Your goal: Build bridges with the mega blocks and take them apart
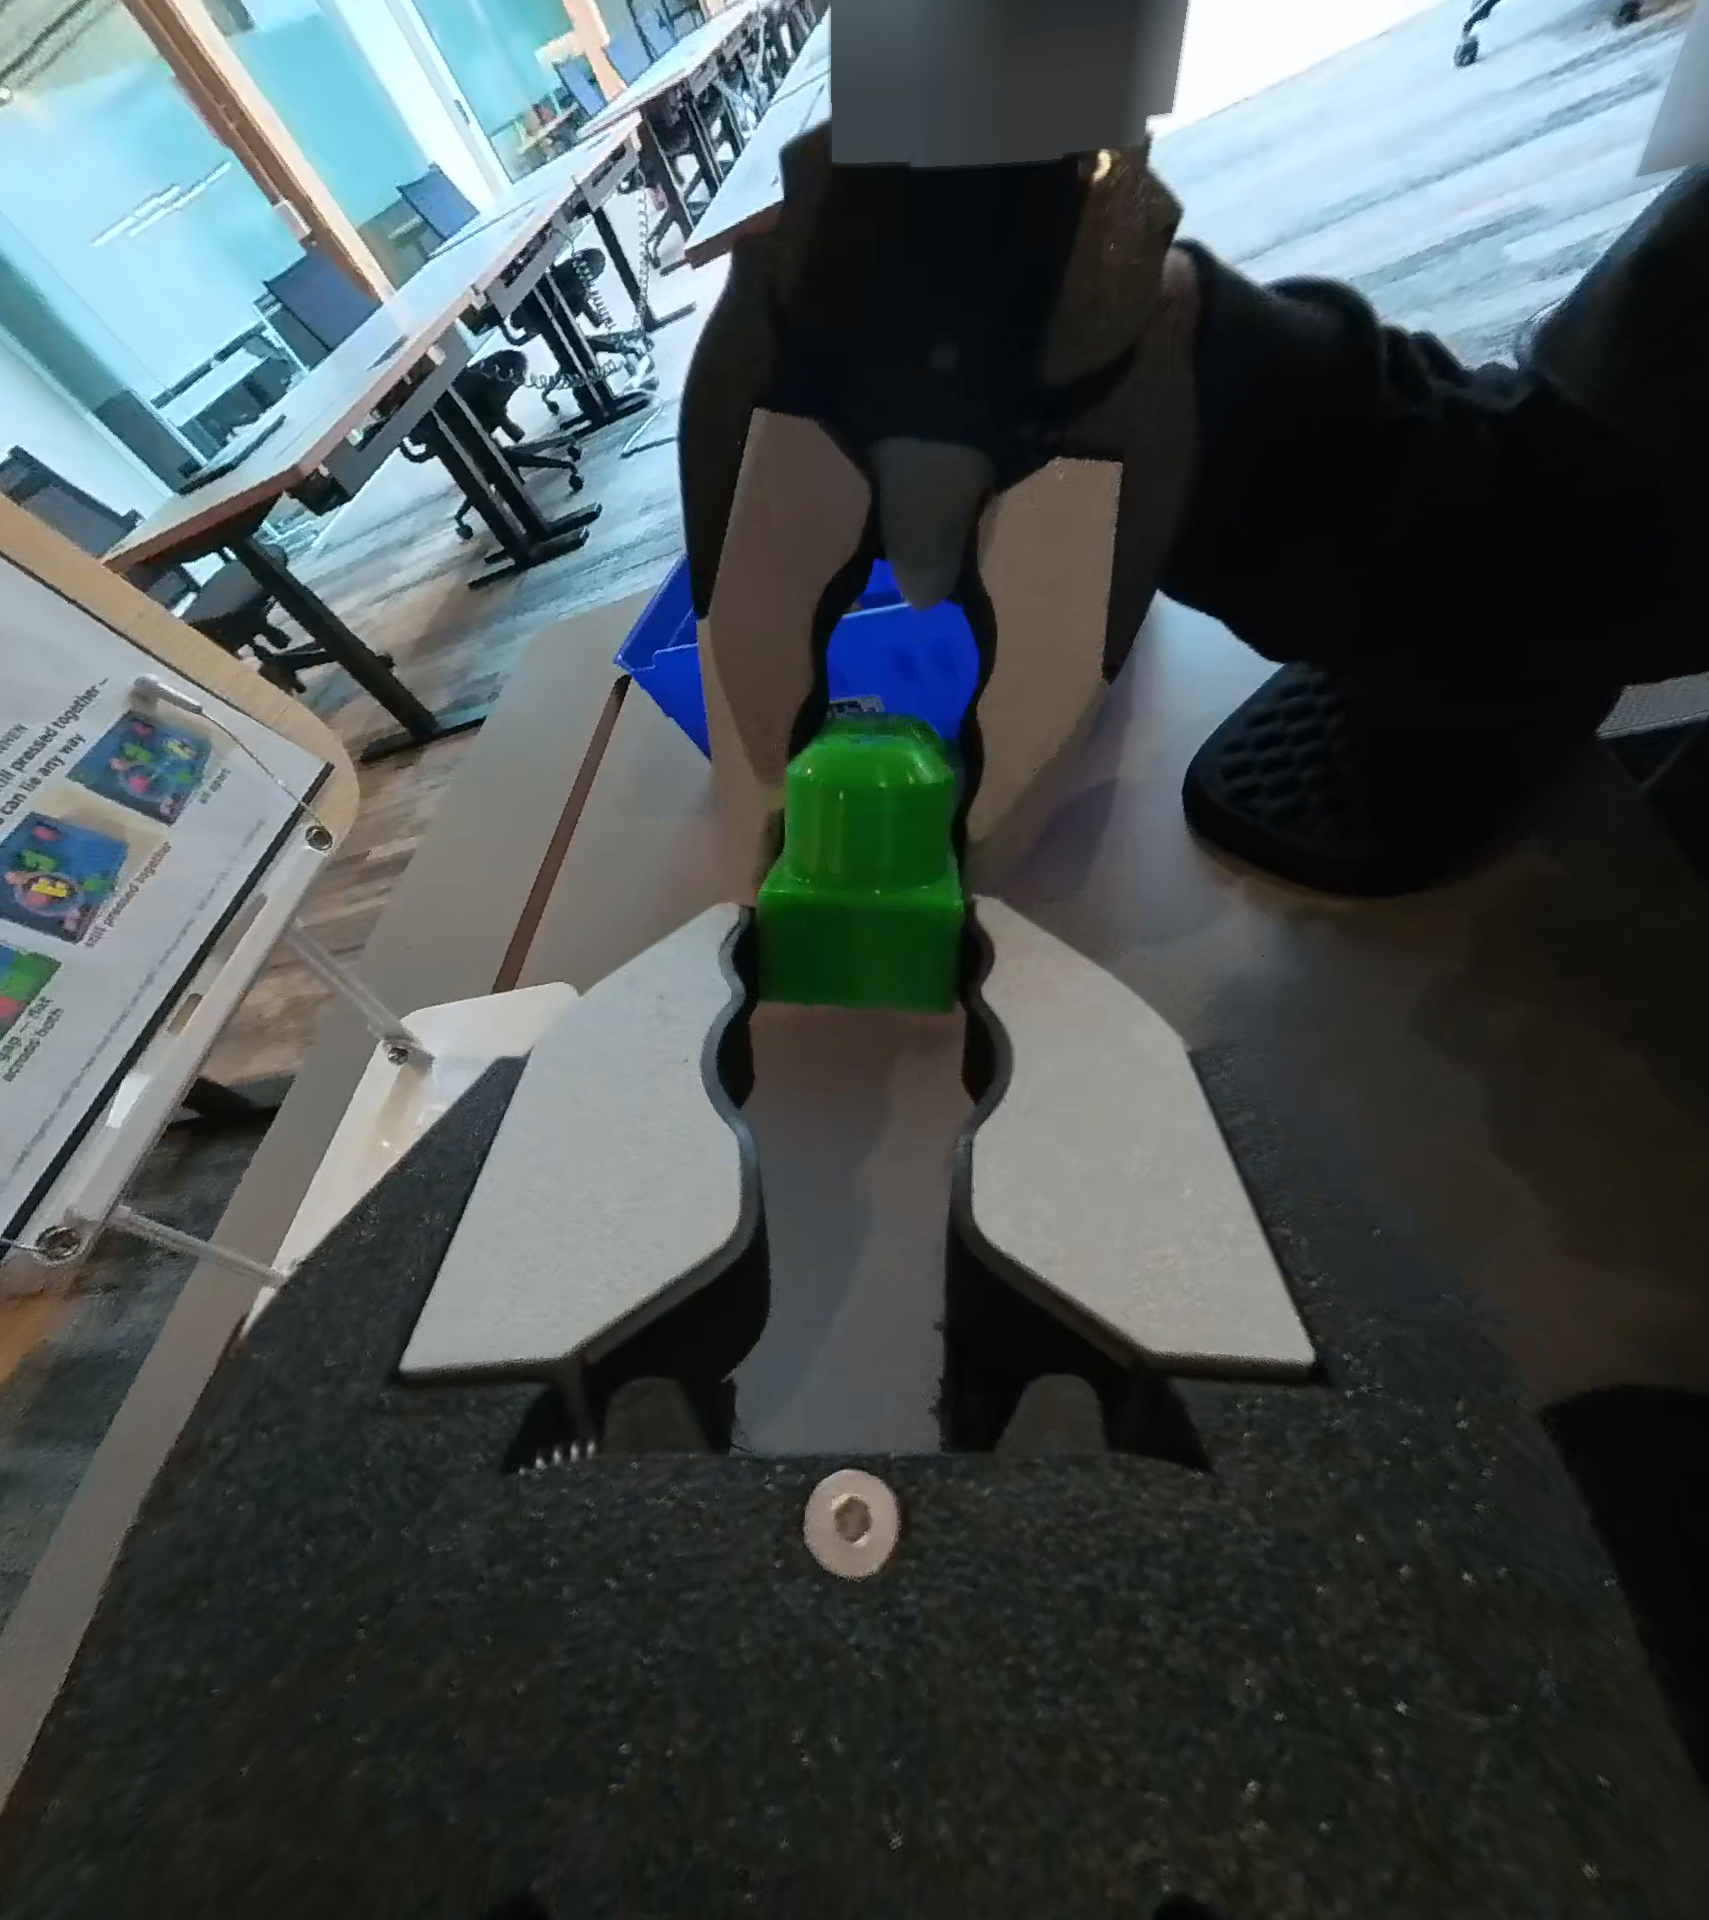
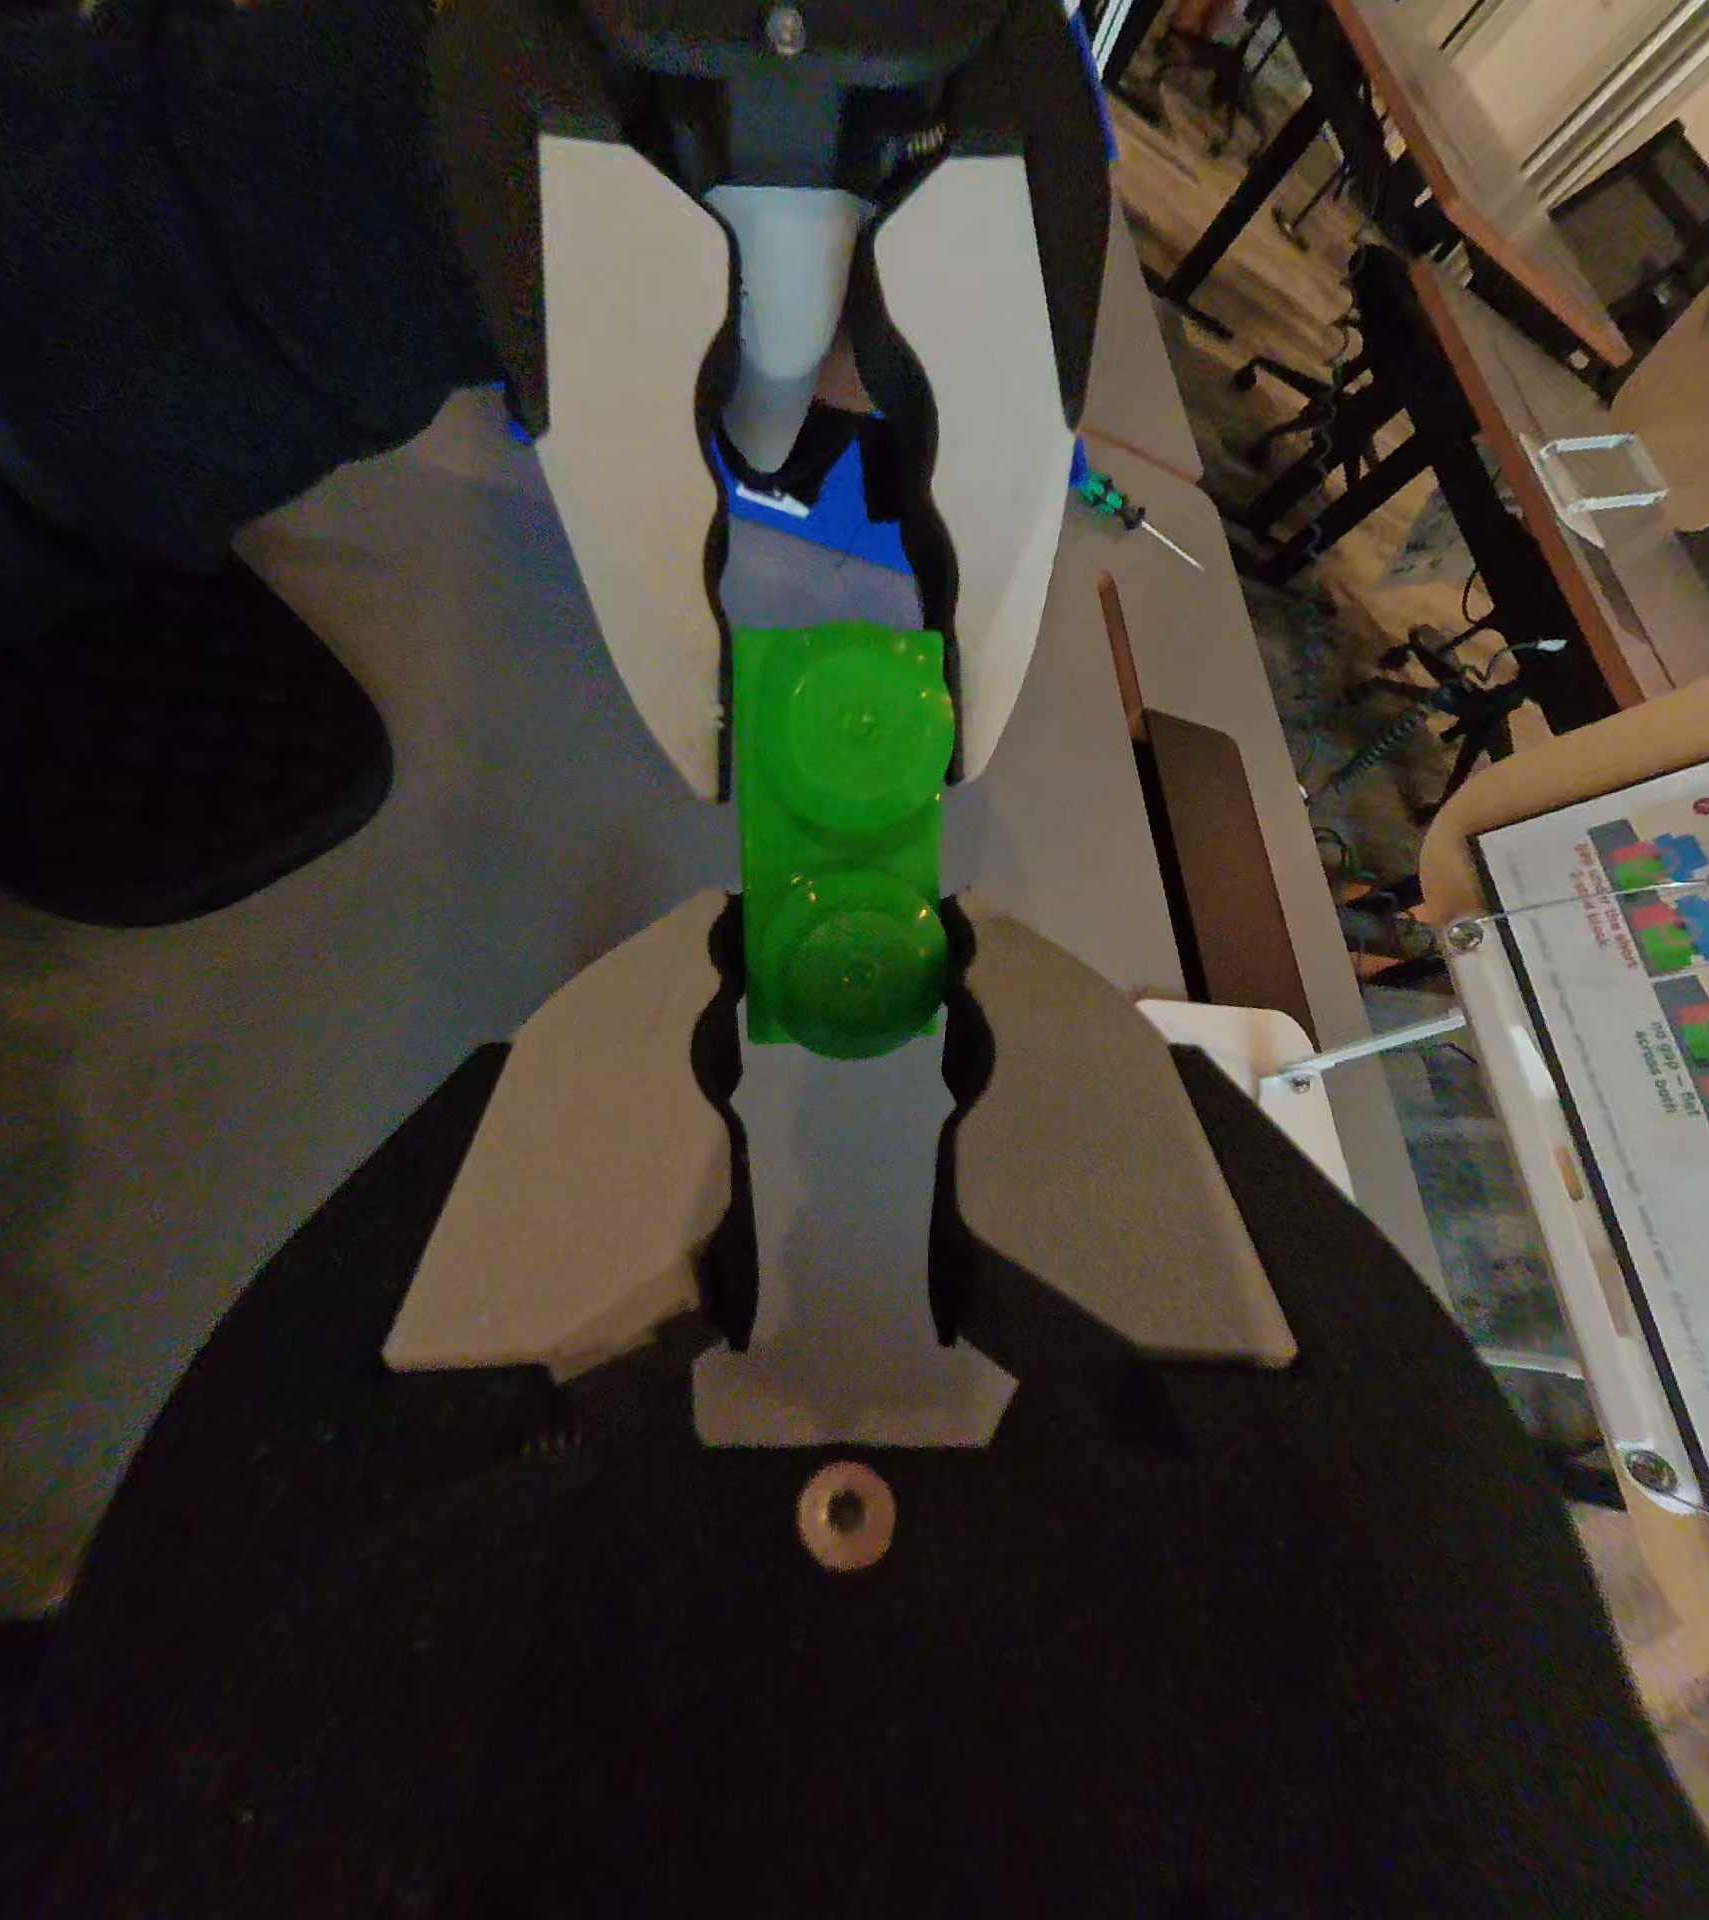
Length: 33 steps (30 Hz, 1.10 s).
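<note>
Two grippers on one green block [image 1: 860,914], seen from the left wrist: left gripper [image 1: 860,977] pinching its near end, right gripper [image 1: 871,769] clamped on the far end, above the grey bench [image 1: 1349,1039], blue bin [image 1: 673,665] behind near the far edge.

From the right wrist: right gripper [image 2: 842,966] closed on the near stud, left gripper [image 2: 834,727] nipping the far one; instruction card [image 2: 1660,1091] at the right edge.

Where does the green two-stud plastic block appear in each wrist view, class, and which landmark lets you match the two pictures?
Left wrist view: green two-stud plastic block, centre, seen end-on between both grippers' tips.
Right wrist view: same block, centre, seen from above, both studs showing.
Shared landmark: the blue plastic bin behind the block in both.
</note>
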Each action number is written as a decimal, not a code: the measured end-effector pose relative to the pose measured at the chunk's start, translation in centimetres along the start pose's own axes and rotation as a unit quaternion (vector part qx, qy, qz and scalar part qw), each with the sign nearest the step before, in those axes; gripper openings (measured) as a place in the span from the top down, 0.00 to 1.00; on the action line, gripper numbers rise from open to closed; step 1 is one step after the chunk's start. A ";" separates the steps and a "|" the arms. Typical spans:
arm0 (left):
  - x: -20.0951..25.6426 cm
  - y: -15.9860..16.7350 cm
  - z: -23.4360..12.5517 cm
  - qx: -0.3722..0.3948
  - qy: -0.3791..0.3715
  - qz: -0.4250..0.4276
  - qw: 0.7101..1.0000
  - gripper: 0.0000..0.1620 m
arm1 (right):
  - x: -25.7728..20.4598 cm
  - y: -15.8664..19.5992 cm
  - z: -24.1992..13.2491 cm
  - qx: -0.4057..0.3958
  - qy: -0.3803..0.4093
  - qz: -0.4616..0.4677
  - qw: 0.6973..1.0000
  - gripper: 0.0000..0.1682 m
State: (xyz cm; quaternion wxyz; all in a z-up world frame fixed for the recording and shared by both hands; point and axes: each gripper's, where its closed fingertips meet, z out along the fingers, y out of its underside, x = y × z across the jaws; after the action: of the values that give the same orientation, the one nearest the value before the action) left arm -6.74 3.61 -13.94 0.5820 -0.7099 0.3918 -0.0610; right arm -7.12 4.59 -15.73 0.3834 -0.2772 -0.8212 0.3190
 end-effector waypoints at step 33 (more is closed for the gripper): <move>0.9 3.3 1.5 -0.093 0.022 0.016 0.995 0.74 | -1.6 3.1 0.0 -0.120 -0.034 0.012 0.992 0.80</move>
State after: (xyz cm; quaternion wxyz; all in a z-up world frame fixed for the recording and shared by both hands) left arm -6.91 4.14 -17.61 0.5056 -0.7530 0.4199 -0.0311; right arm -5.53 5.44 -18.73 0.3153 -0.3199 -0.8629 0.2317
